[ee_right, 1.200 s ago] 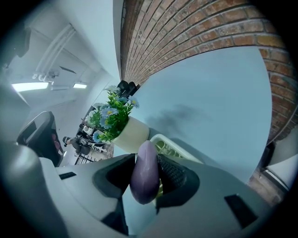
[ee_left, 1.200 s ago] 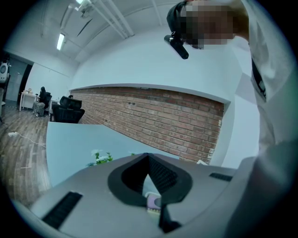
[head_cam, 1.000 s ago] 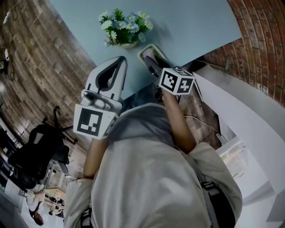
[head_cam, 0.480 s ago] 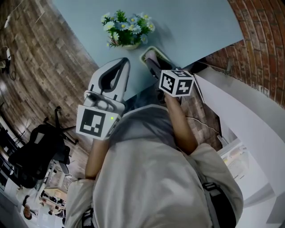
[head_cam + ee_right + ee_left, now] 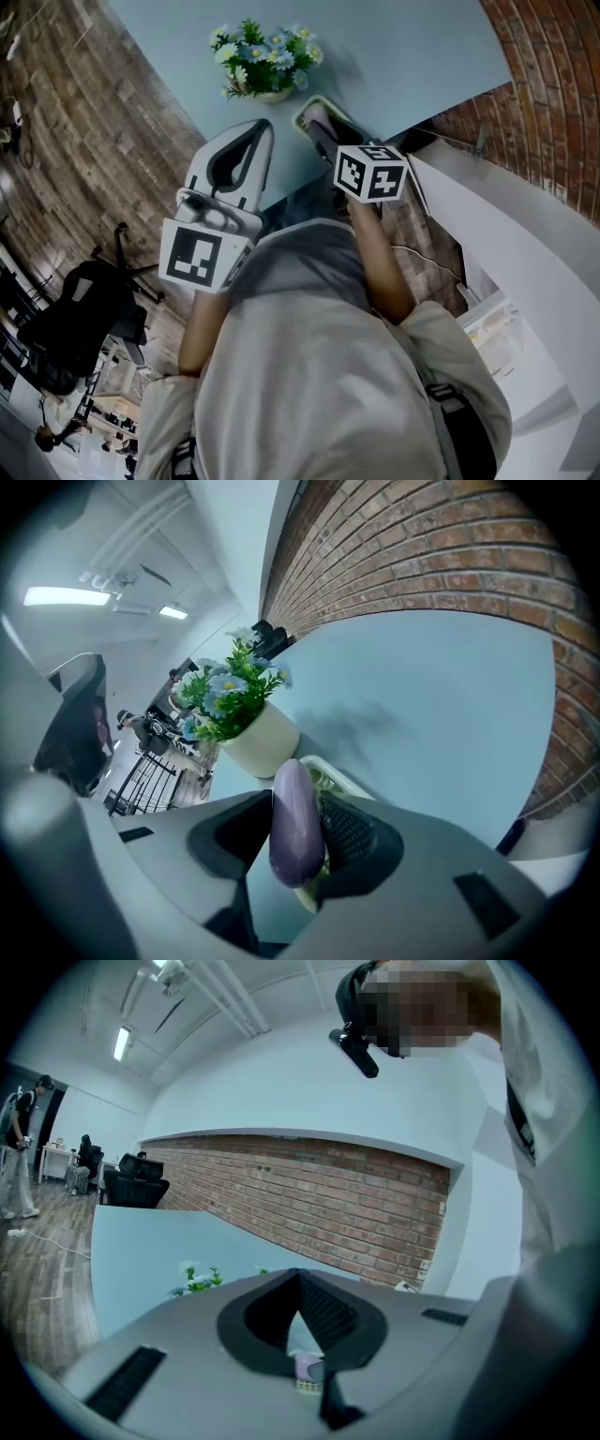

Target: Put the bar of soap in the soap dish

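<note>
While the head view looks steeply down, a pale blue counter carries a flower pot with blue and white blossoms. Just beside the pot, nearer the person, lies a pale soap dish, close to the counter's edge. The right claw reaches over that dish, and a purple bar of soap shows at its tip. Its marker cube sits further from the pot, beyond the counter's edge. The left claw points toward the pot from the dish's other side, tips together, apart from both pot and dish.

Seen from the left gripper view, the left claw is clenched, its jaws meeting at a point with nothing held. Through the dark opening behind the tips, a bit of the purple soap and the dish appear. Some of the pot's flowers peek over the claw's body, with a brick wall beyond the counter.

From the right gripper view, the right claw is clamped on the bar of soap, which stands on edge between the jaws. The soap dish lies directly beneath and behind it, just beside the cream pot. Whether the soap touches the dish cannot be told.
</note>
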